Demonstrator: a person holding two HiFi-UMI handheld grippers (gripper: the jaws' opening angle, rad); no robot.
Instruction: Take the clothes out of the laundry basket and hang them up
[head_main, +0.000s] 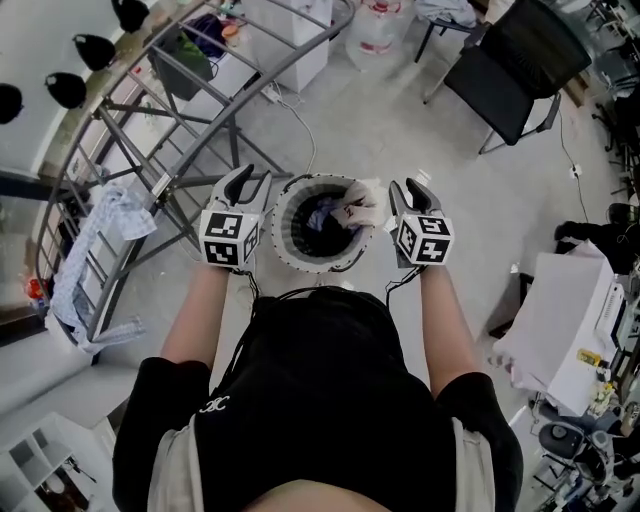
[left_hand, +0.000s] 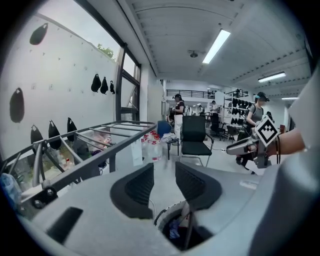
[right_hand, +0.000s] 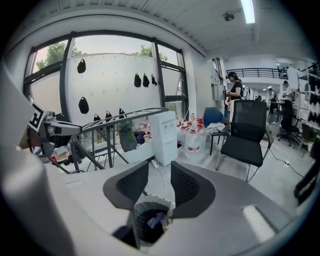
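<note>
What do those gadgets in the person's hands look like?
The left gripper and right gripper are light grey, each with two dark ribbed jaw pads and a white cube of black square markers. Thin black cables trail back. The person wears a black short-sleeved top.

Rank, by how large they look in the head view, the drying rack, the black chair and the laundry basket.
1. drying rack, by far the largest.
2. black chair, partly cut off at the top edge.
3. laundry basket, somewhat smaller than the chair.
</note>
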